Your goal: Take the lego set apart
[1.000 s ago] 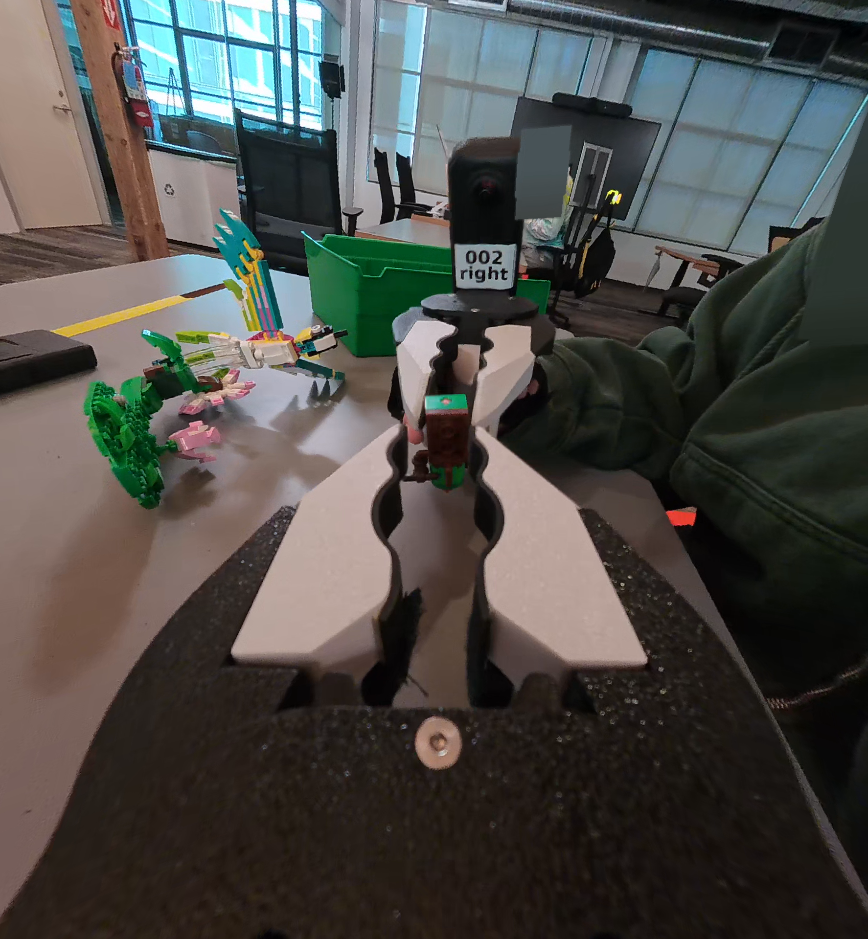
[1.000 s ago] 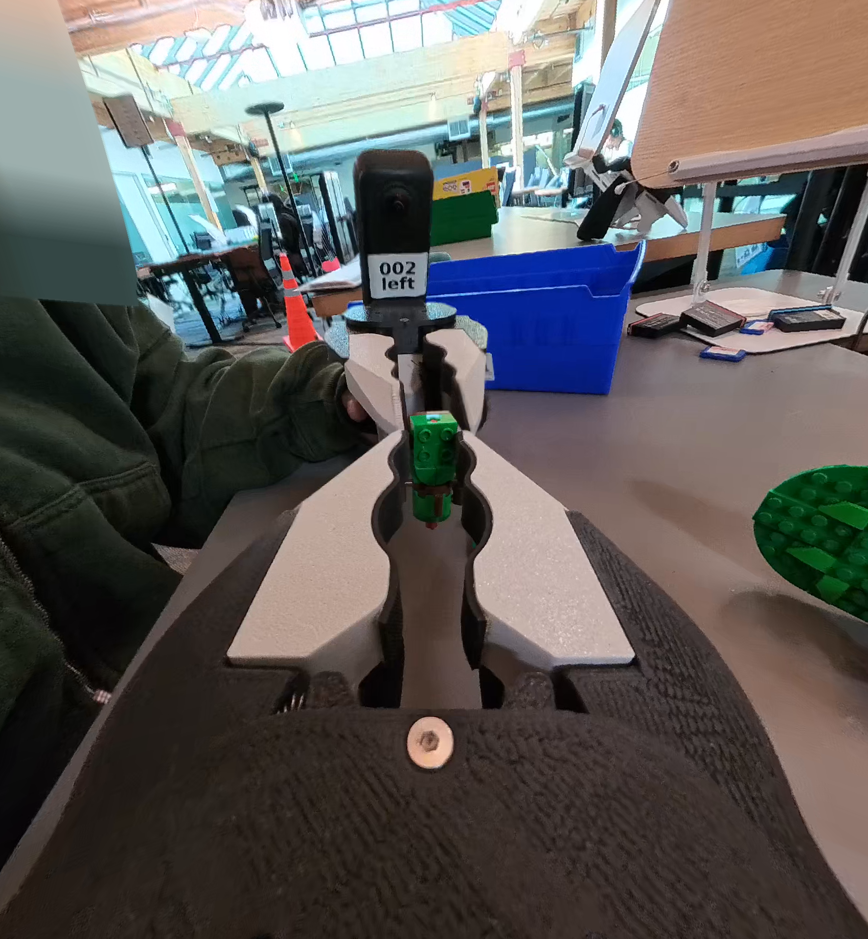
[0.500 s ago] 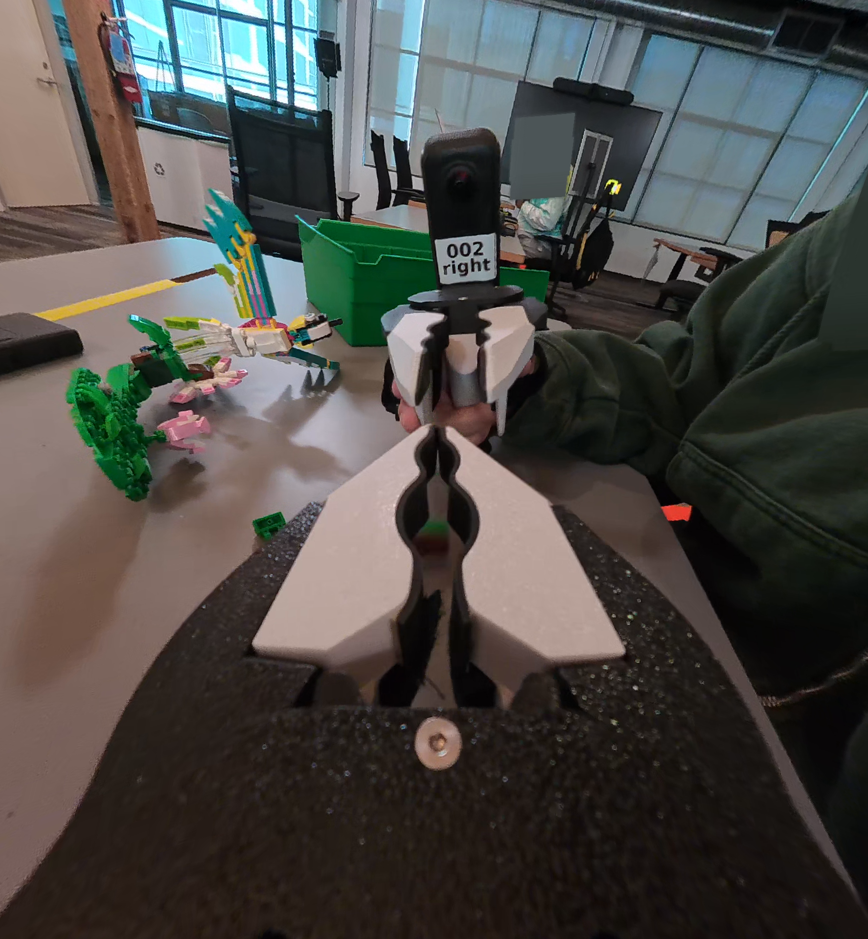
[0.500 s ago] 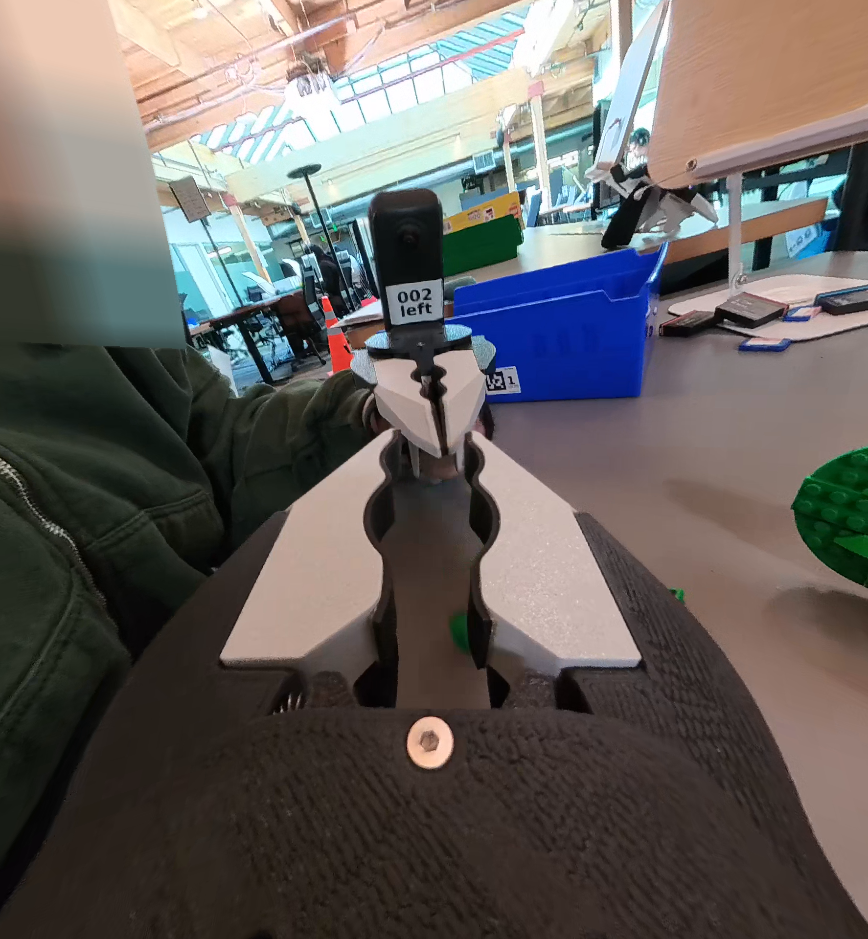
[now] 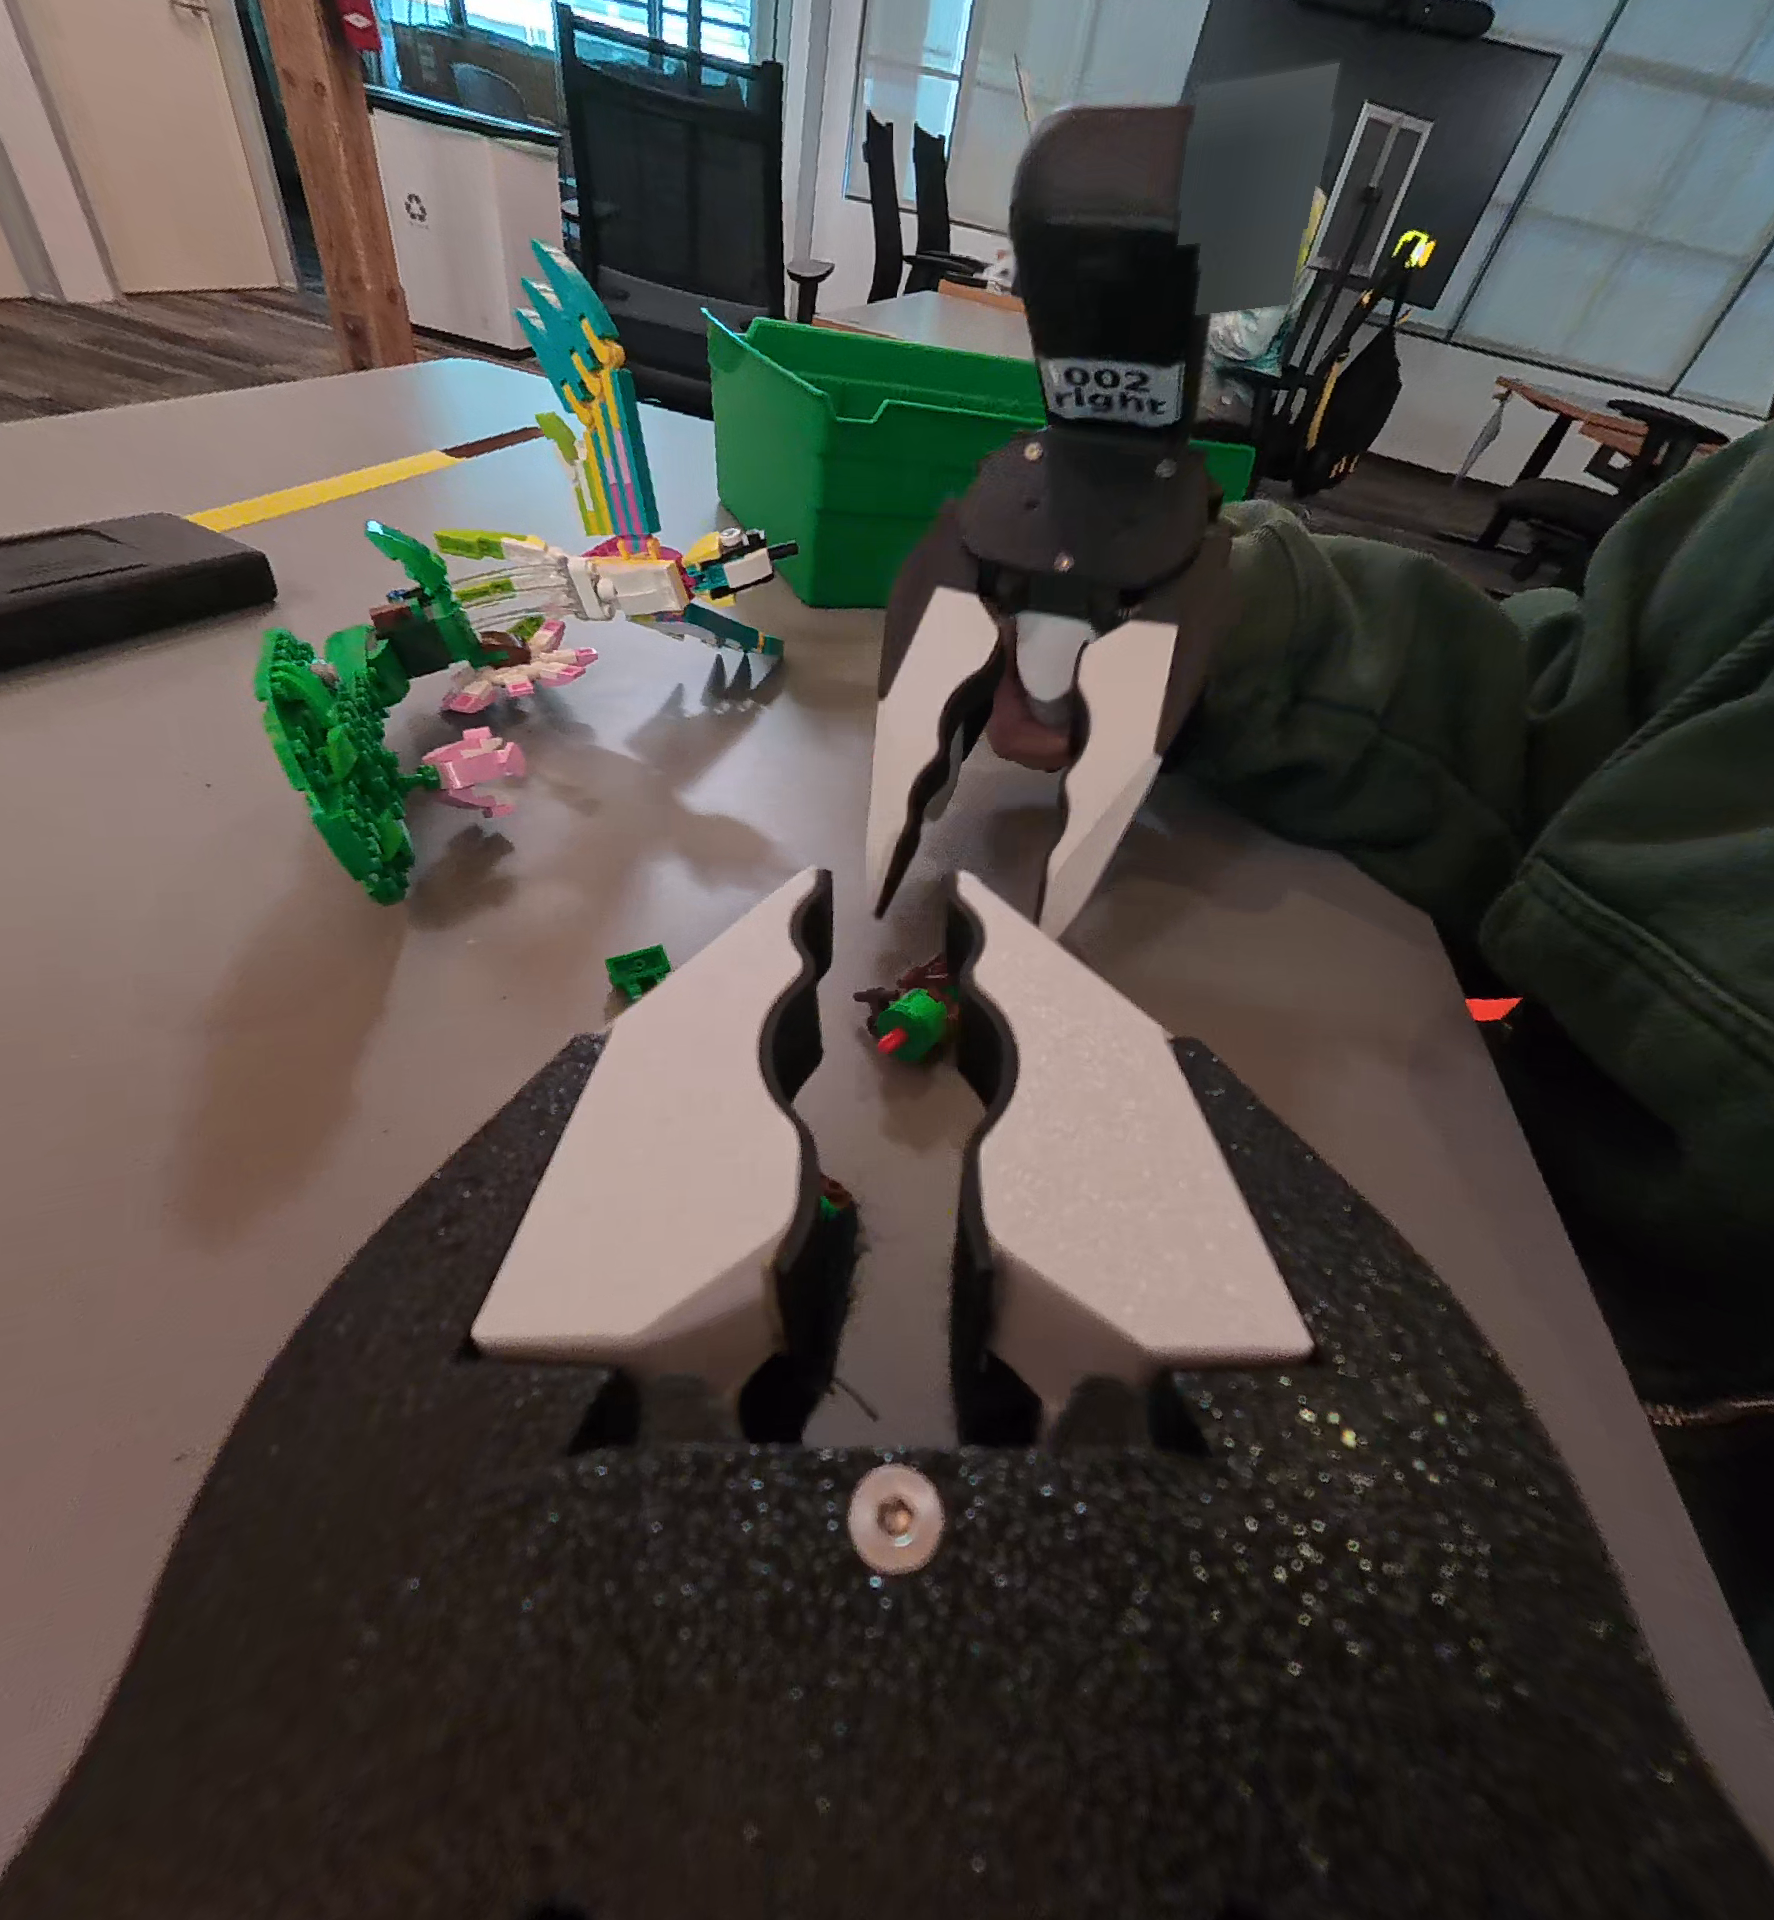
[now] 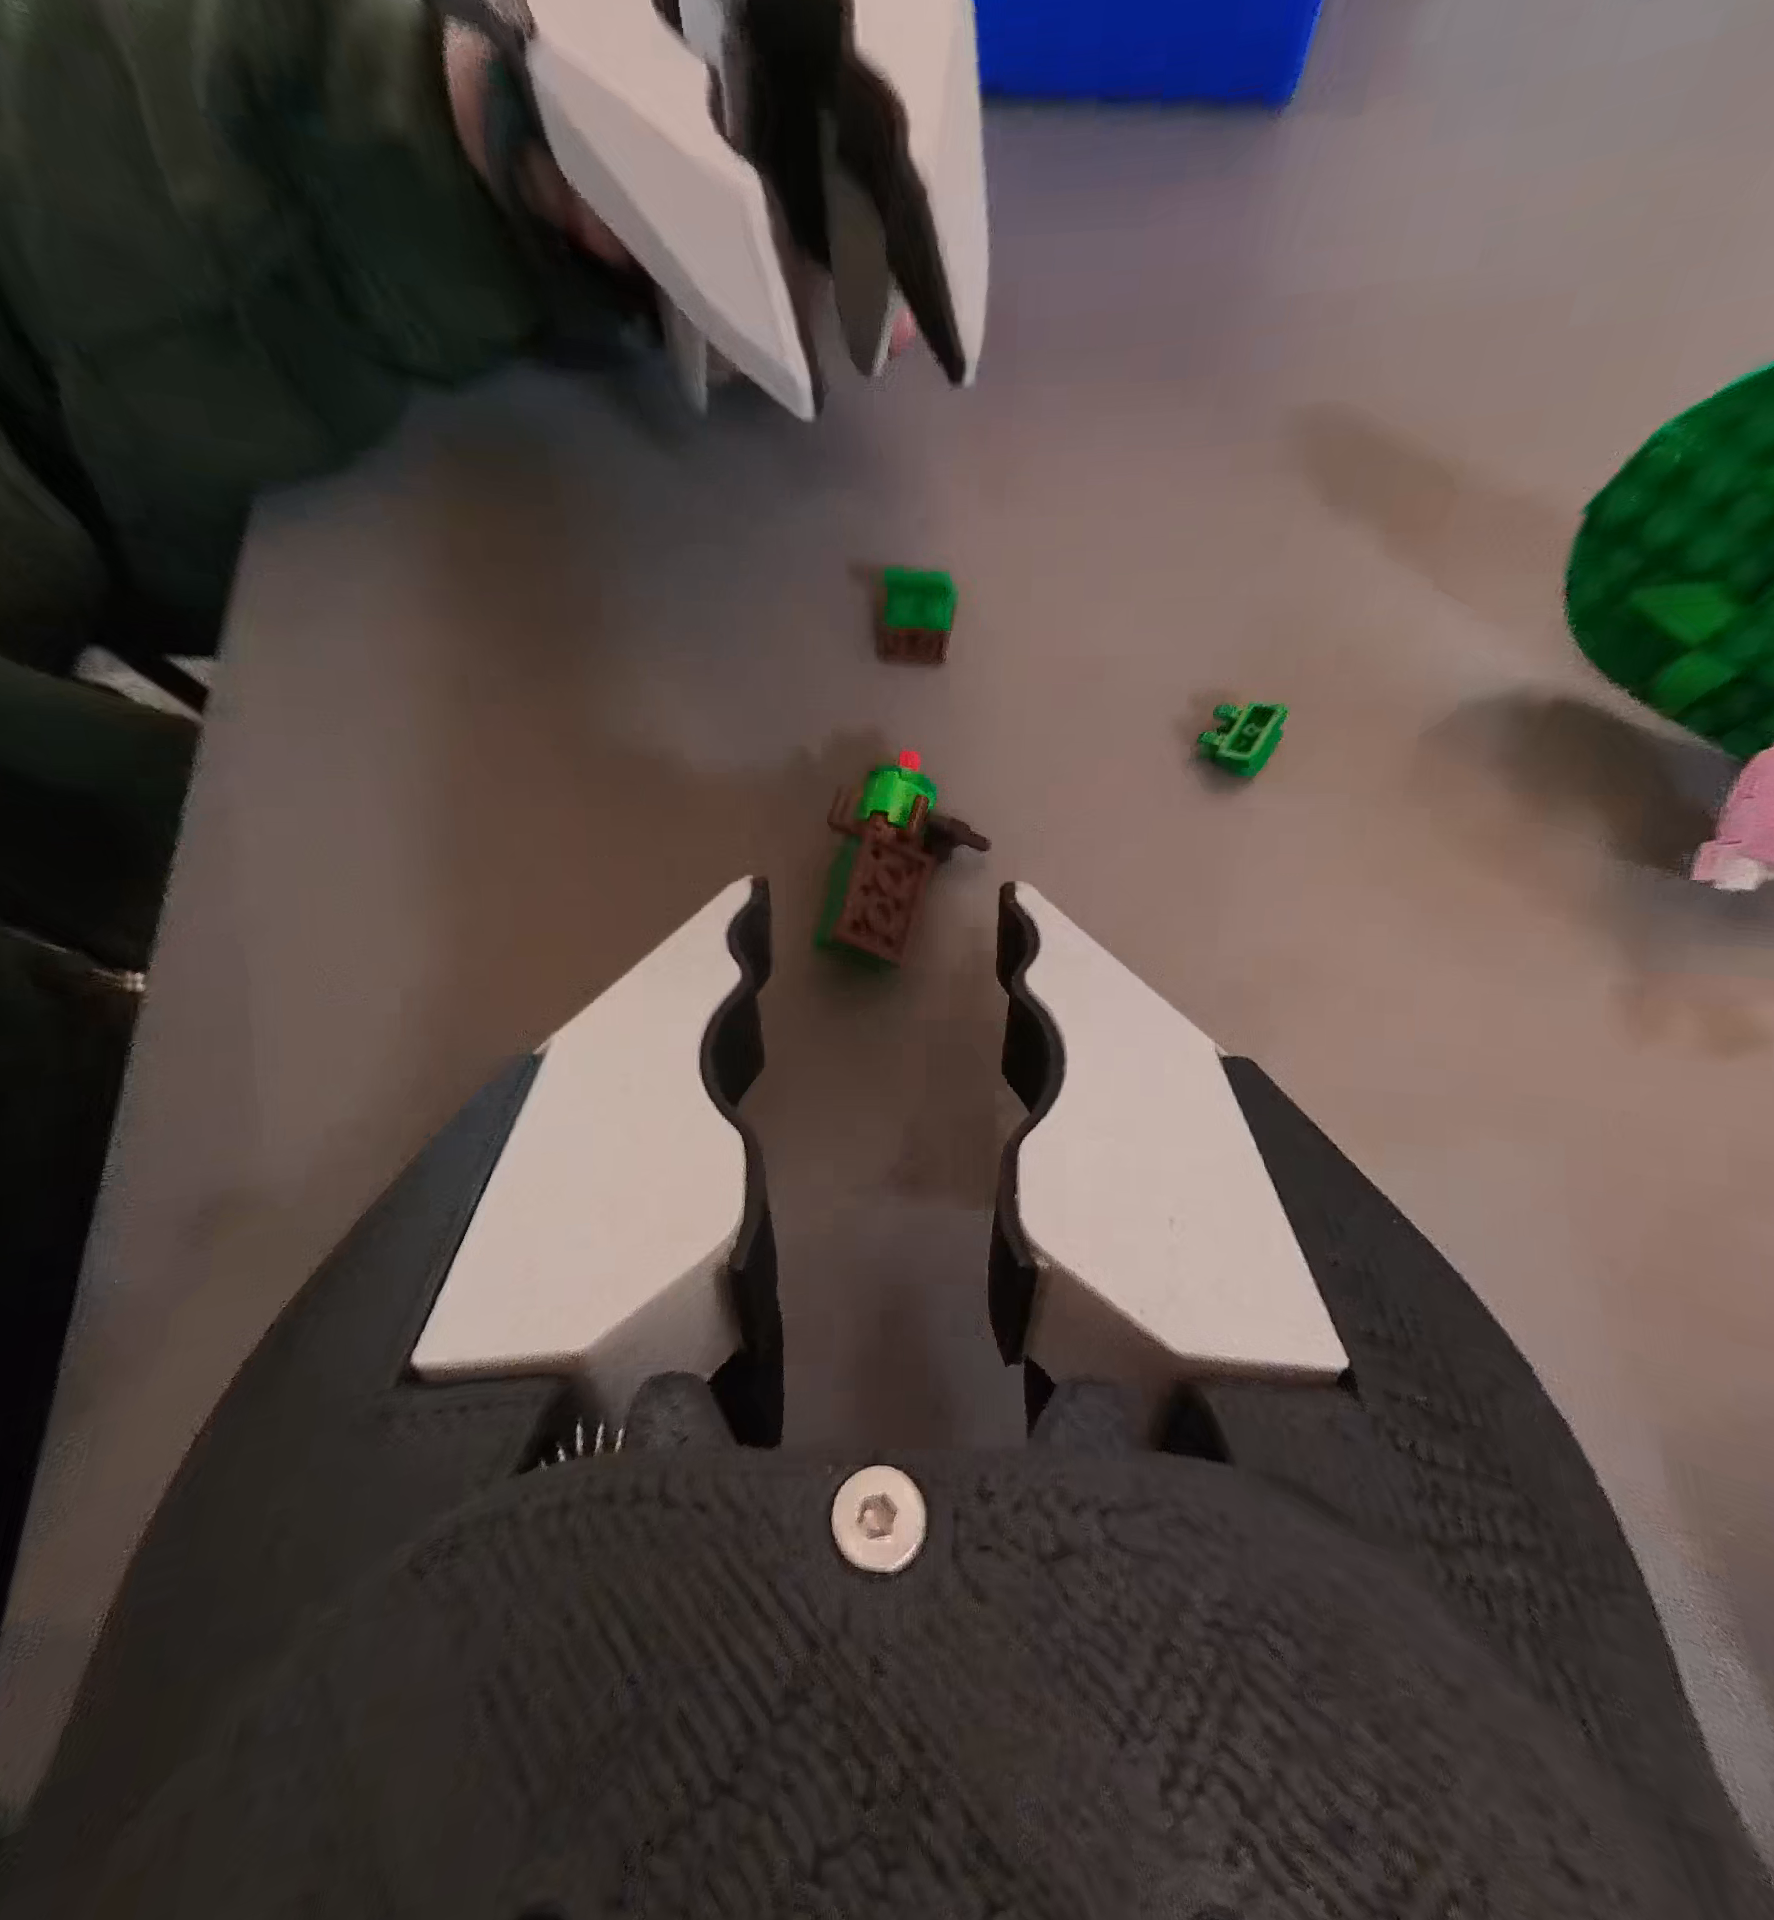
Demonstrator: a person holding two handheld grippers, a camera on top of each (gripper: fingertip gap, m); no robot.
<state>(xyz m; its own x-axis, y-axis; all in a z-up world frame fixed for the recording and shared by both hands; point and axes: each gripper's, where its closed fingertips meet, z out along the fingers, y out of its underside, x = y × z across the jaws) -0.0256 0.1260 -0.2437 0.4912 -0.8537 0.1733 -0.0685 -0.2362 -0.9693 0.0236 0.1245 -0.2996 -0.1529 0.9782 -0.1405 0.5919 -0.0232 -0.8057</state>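
Note:
A small green and brown lego piece [image 6: 878, 873] with a red tip lies on the grey table [image 6: 1278, 1039], just ahead of my right gripper [image 6: 881, 896], which is open, empty and tilted down at it. In the left wrist view this piece [image 5: 909, 1023] shows on the table through the gap of my left gripper [image 5: 888, 894], which is open and empty above it. The right gripper [image 5: 966, 914] points down just beyond it. The left gripper [image 6: 883, 384] hangs above the table at the top of the right wrist view. A green and brown brick [image 6: 914, 618] and a small green piece [image 6: 1241, 738] lie loose nearby.
The bird model [image 5: 634, 582] and its round green base [image 5: 332, 758] with pink flowers [image 5: 472, 764] lie at the left. A green bin [image 5: 862, 468] stands behind, a black pad [image 5: 83, 592] at far left, a blue bin [image 6: 1132, 52] far off. A person's green sleeve [image 5: 1434, 707] is at the right. Left tips to right tips: about 8 centimeters. It is some 7 centimeters from my right tips to the small green piece [image 6: 1241, 738]. My left wrist view [image 5: 649, 964] looks at it from another angle.
A second ago both grippers held the small piece between them. It left both grasps and its parts now lie on the table. The left pads met on air, then reopened; the right opened wide and tilted down.

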